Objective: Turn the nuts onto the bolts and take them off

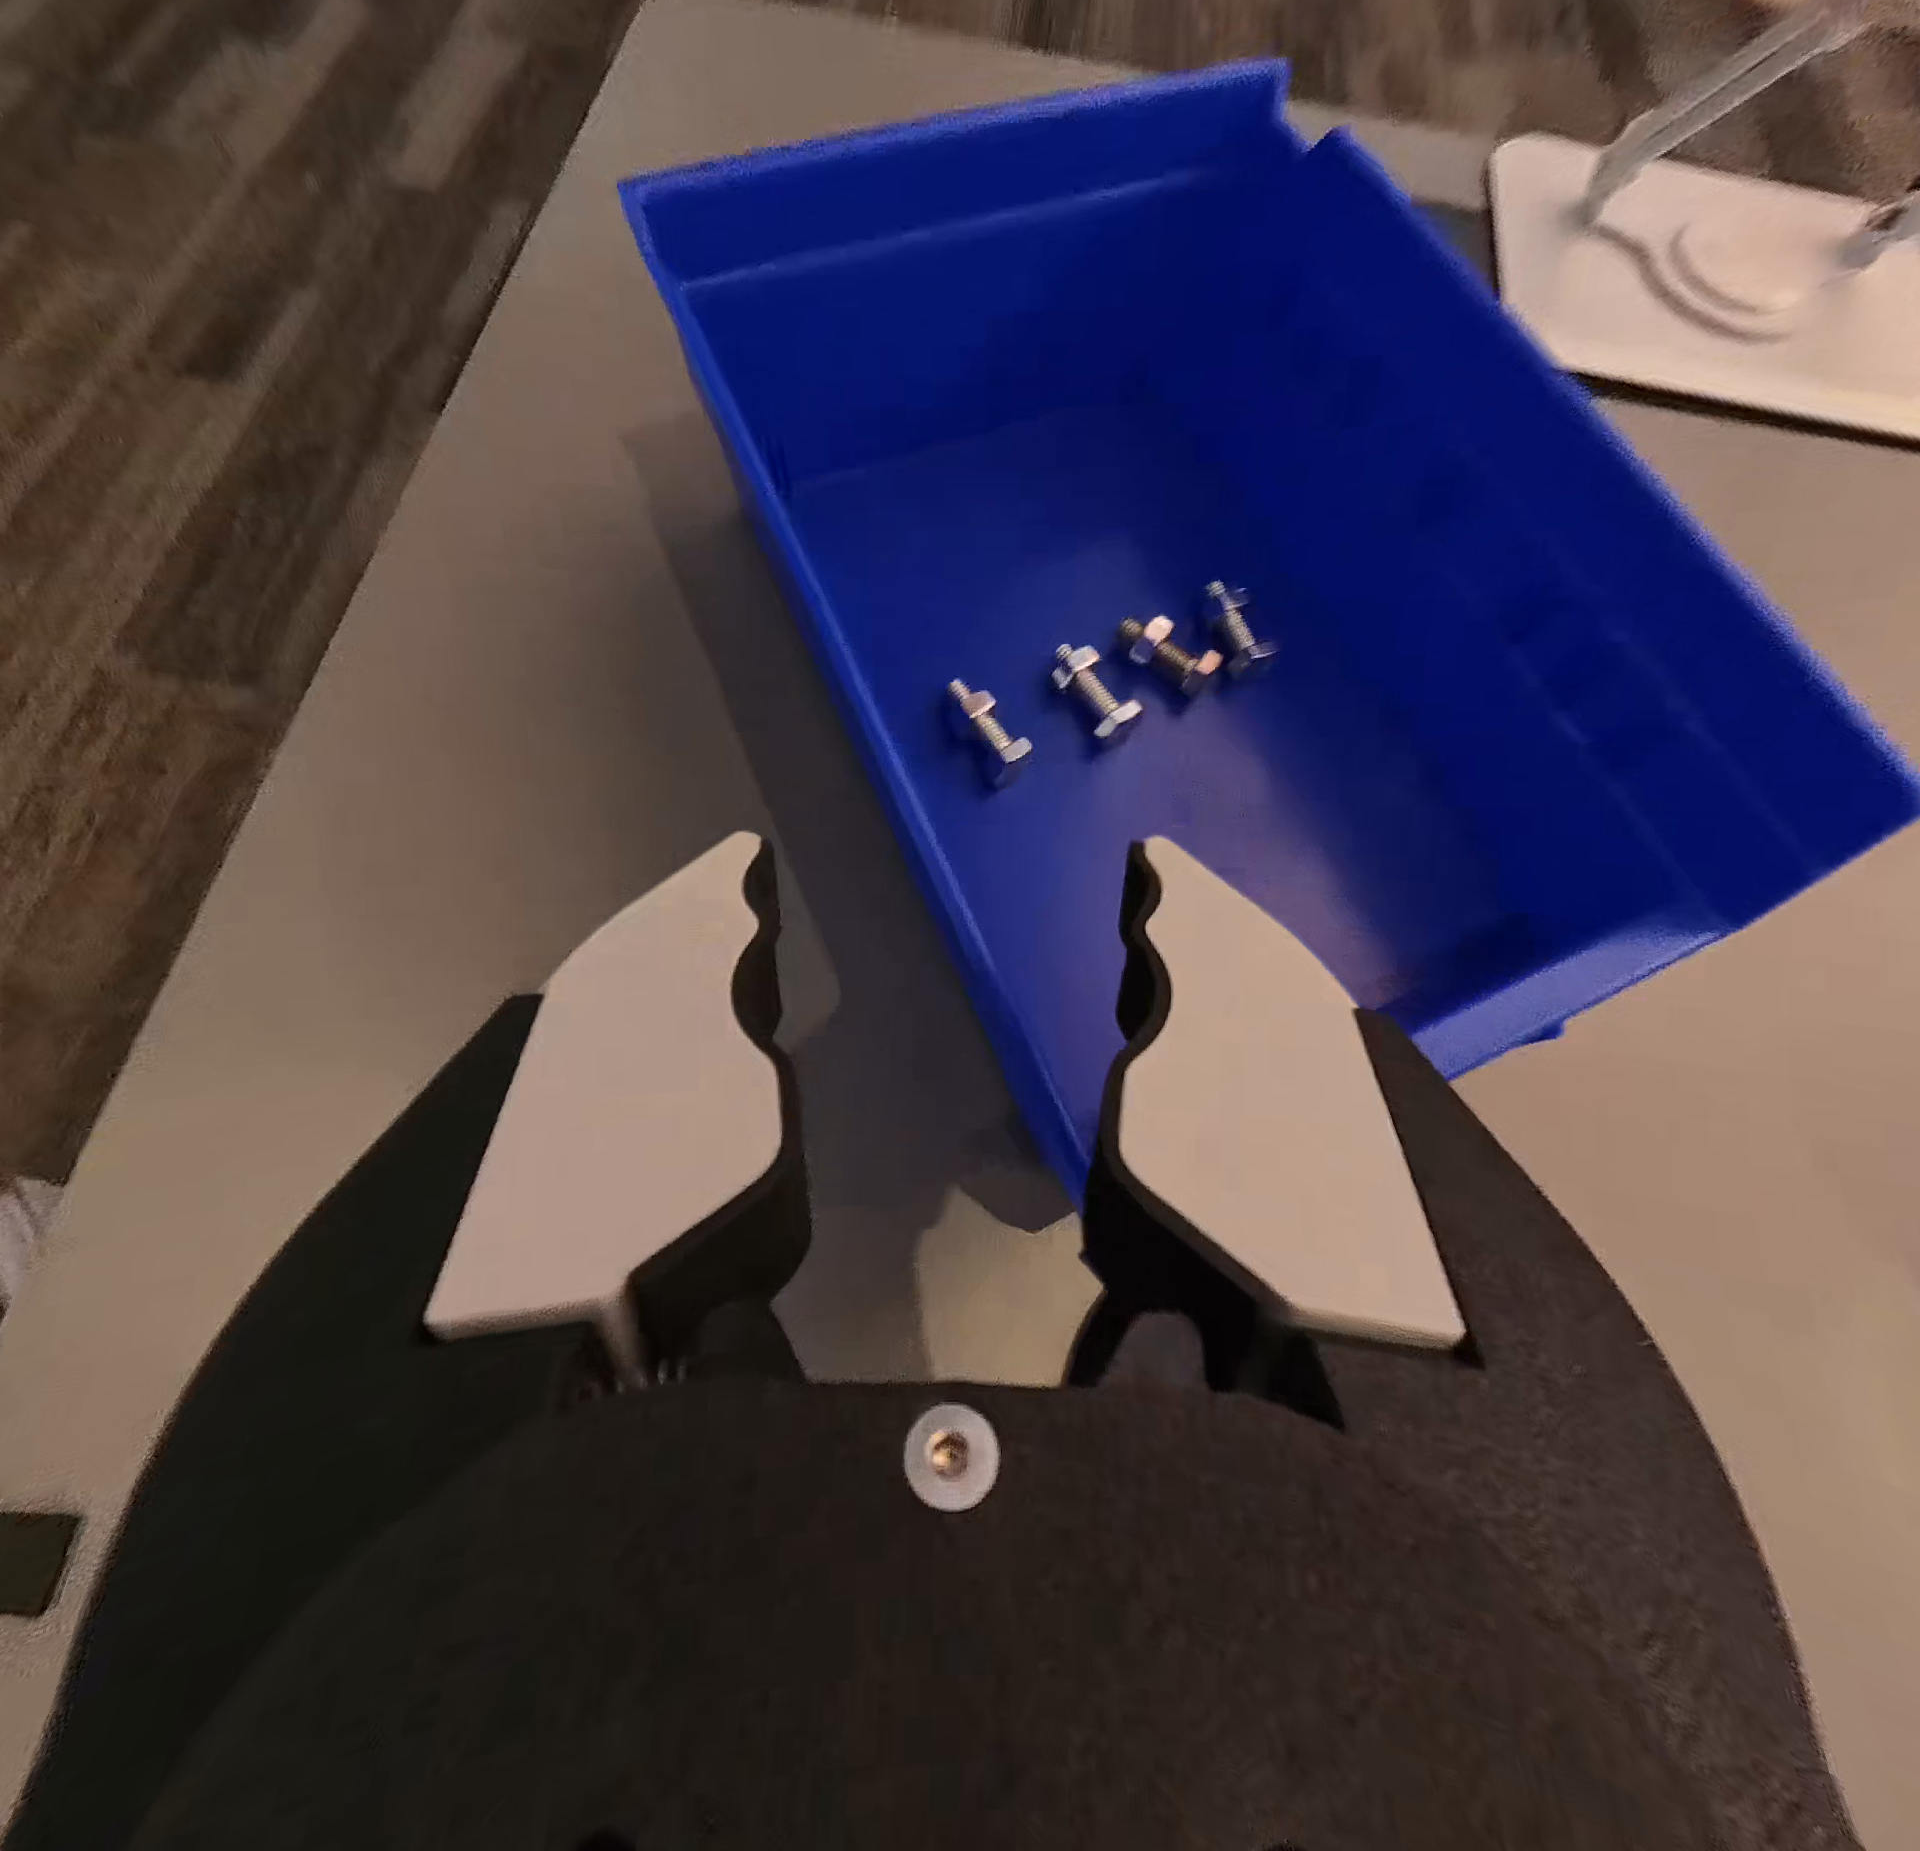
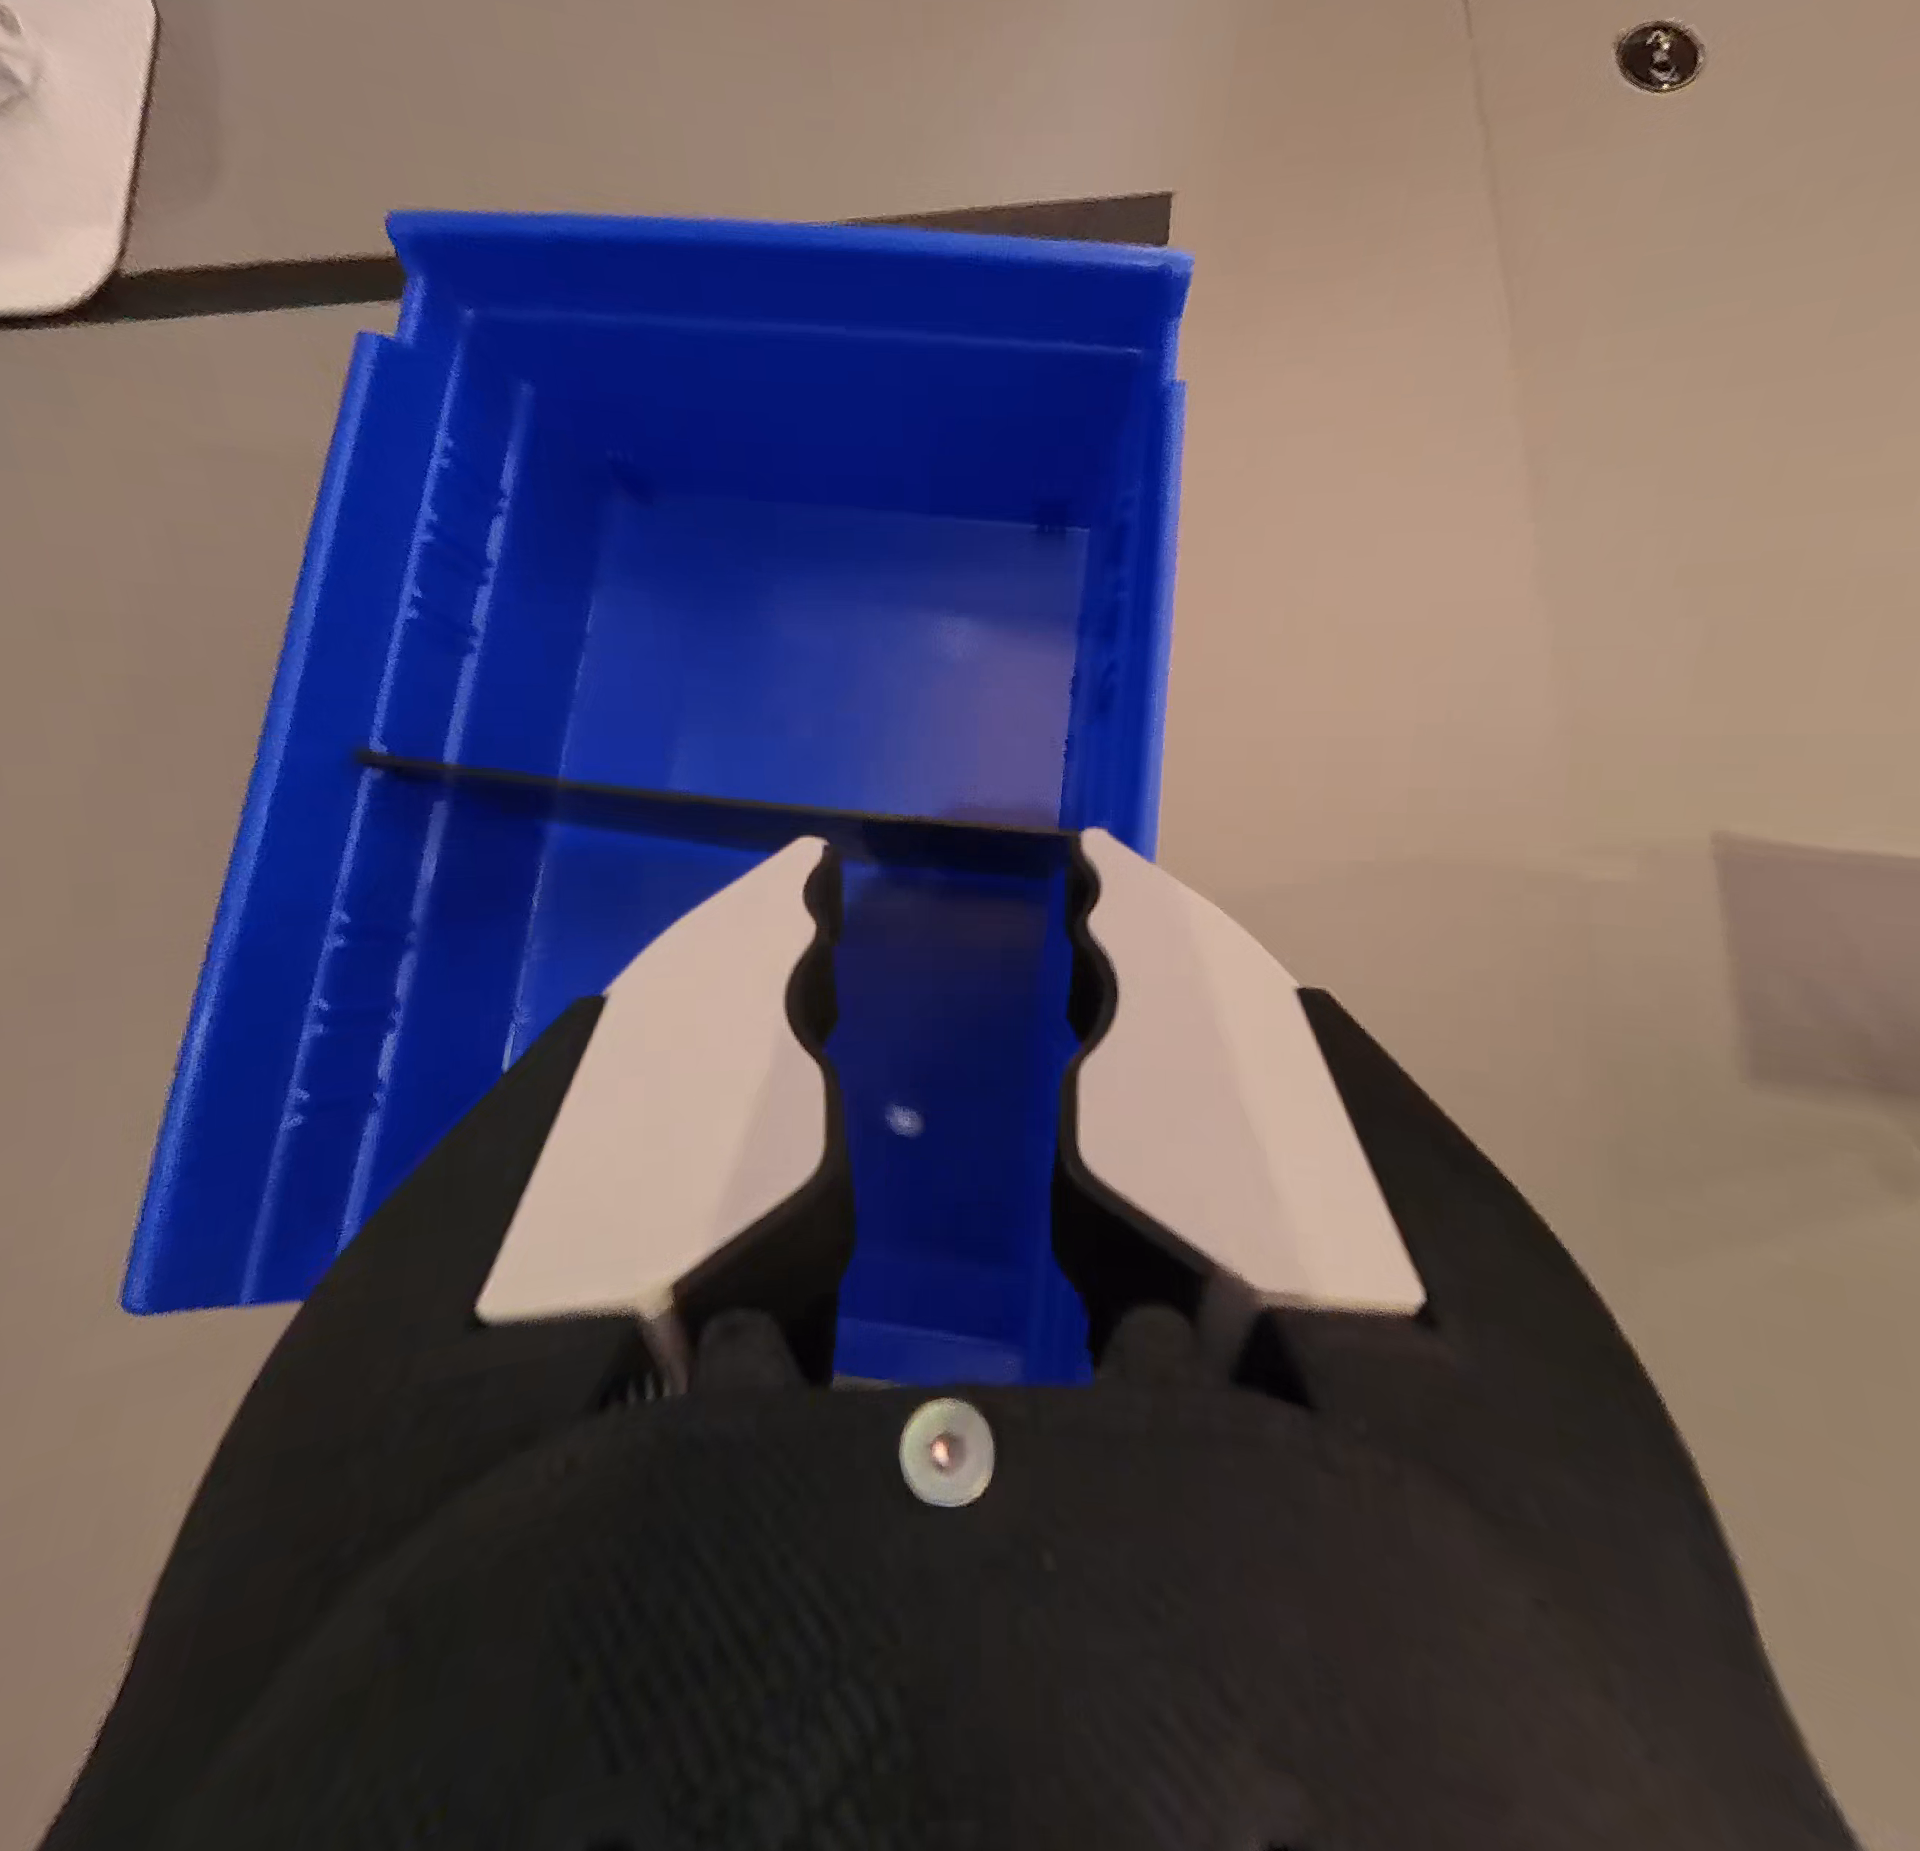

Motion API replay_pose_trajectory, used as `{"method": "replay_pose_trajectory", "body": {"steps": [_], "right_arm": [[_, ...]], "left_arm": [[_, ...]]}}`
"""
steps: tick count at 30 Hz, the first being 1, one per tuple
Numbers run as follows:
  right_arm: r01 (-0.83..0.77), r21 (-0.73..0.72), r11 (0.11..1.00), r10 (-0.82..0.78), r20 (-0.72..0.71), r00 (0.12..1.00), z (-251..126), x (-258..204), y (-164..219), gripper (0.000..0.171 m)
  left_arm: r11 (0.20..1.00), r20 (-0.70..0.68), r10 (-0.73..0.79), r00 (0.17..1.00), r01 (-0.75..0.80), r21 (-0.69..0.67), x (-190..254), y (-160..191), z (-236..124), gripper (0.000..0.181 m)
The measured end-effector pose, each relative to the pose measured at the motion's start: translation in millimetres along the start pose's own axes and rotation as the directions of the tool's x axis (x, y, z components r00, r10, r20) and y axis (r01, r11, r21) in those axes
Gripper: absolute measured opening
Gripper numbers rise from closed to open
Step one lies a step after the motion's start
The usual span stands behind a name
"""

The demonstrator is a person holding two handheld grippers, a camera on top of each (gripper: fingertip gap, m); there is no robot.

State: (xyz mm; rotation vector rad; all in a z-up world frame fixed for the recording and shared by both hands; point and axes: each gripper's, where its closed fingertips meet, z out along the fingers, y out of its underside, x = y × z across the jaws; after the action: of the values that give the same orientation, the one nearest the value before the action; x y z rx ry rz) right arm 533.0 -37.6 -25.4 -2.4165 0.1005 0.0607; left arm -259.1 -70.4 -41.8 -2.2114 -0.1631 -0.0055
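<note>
A blue plastic bin (image 1: 1039, 201) stands on the grey table (image 1: 468, 762). Several short silver bolts (image 1: 1091, 695), each with a nut threaded on, lie in a row on the bin floor. My left gripper (image 1: 951, 845) is open and empty, with its fingers straddling the bin's near left wall, short of the bolts. In the right wrist view a blue bin (image 2: 727, 274) has a thin black divider (image 2: 623, 788) across it. My right gripper (image 2: 951, 845) is open and empty above the near compartment. A small silver piece (image 2: 904, 1121) lies on the floor between its fingers, too blurred to identify.
A white base plate with a clear stand (image 1: 1714, 274) sits beyond the bin at the right; it also shows in the right wrist view (image 2: 62, 139). The table's left edge drops to wood flooring (image 1: 208, 347). A pale panel carries a round metal lock (image 2: 1660, 56). Left tips to right tips: about 80 cm.
</note>
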Motion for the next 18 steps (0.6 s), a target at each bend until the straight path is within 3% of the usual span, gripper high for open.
{"method": "replay_pose_trajectory", "body": {"steps": [6,9,14,18], "right_arm": [[0.044,-0.124,0.991,-0.061,-0.135,0.989,-0.6,17.3,43.3,0.042],[0.029,-0.095,0.995,-0.040,-0.110,0.993,-2.6,18.1,54.7,0.041],[0.036,-0.090,0.995,-0.046,-0.117,0.992,-12.9,35.5,66.0,0.040],[0.031,-0.044,0.999,-0.036,-0.115,0.993,-20.0,48.4,60.4,0.039]], "left_arm": [[0.984,0.025,0.045,0.999,-0.040,-0.172,0.2,24.2,24.3,0.047],[0.964,-0.050,0.038,0.998,-0.050,-0.261,9.1,32.9,33.4,0.030],[0.920,-0.027,0.195,0.980,-0.192,-0.341,-12.5,30.7,38.6,0.024],[0.880,-0.089,0.293,0.952,-0.305,-0.363,-30.4,23.1,47.9,0.020]]}}
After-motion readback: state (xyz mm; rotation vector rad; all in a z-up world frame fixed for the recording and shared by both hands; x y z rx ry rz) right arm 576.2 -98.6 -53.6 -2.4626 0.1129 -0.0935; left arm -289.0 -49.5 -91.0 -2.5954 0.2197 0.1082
